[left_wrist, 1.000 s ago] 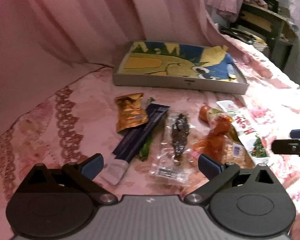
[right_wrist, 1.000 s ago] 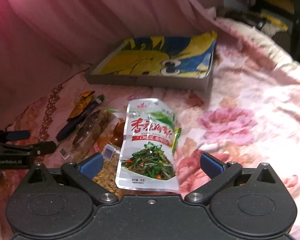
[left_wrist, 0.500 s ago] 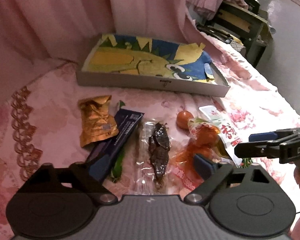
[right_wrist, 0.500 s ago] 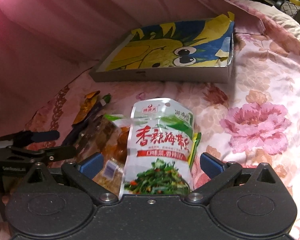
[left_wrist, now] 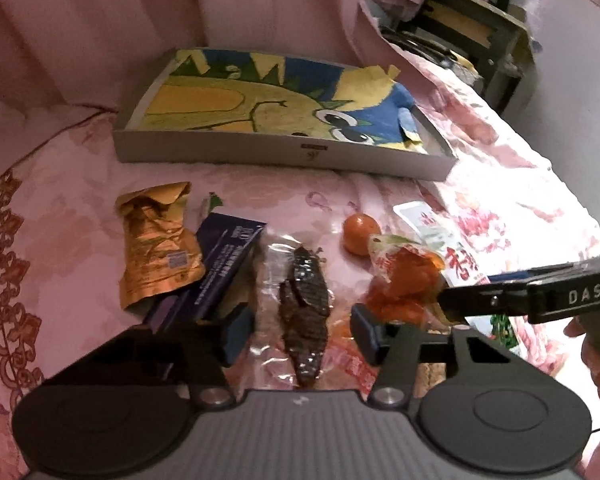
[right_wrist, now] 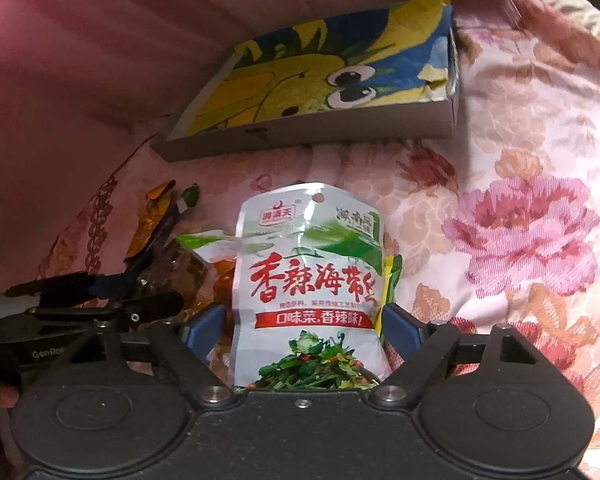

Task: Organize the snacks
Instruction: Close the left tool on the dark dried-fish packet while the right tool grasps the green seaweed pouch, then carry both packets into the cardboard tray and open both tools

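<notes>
Snacks lie on a pink flowered cloth. In the left wrist view, a clear packet of dark dried food (left_wrist: pixel 304 300) lies between the fingers of my left gripper (left_wrist: pixel 302 334). Its jaws are closing, and the pads stand just beside the packet's edges. In the right wrist view, a white and green seaweed pouch (right_wrist: pixel 308 276) lies between the fingers of my right gripper (right_wrist: pixel 302 330). Those jaws are closing too, close to the pouch's sides. An open grey box (left_wrist: pixel 284 154) lined with a cartoon picture stands behind the snacks.
A gold packet (left_wrist: pixel 156 248), a dark blue packet (left_wrist: pixel 224 268), a small round orange thing (left_wrist: pixel 360 234) and an orange packet (left_wrist: pixel 408 280) lie around the clear packet. Pink curtain hangs behind the box. Dark furniture (left_wrist: pixel 472 20) stands at the far right.
Both grippers have come forward and down over the snacks. Their jaws have narrowed, the left around the clear dark packet and the right around the seaweed pouch.
</notes>
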`<action>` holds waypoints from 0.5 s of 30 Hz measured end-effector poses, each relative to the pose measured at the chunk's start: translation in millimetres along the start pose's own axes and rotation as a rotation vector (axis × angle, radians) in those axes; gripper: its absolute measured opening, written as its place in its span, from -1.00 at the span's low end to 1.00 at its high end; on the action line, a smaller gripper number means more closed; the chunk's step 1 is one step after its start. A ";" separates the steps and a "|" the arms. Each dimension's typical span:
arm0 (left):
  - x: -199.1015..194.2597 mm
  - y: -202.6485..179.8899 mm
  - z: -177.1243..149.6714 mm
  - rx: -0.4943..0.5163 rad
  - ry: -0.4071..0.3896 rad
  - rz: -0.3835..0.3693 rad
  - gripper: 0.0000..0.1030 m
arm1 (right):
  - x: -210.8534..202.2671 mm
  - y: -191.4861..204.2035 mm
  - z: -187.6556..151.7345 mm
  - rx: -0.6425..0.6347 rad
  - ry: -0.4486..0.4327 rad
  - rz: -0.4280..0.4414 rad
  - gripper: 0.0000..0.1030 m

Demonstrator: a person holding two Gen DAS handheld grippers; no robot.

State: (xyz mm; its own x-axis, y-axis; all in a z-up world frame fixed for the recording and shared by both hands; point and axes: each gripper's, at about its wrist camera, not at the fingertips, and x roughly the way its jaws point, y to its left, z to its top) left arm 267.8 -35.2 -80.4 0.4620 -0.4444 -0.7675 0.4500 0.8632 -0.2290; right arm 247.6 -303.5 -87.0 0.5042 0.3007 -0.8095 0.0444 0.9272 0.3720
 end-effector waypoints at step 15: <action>-14.6 -5.6 -8.2 -0.049 0.024 0.008 -0.07 | -0.7 10.6 -7.0 0.003 0.043 0.053 0.06</action>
State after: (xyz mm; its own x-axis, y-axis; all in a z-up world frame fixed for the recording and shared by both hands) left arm 252.2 -31.6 -72.8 0.4469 -0.4326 -0.7830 0.4086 0.8774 -0.2516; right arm 241.7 -292.3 -85.7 0.4685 0.3584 -0.8075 0.0210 0.9092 0.4158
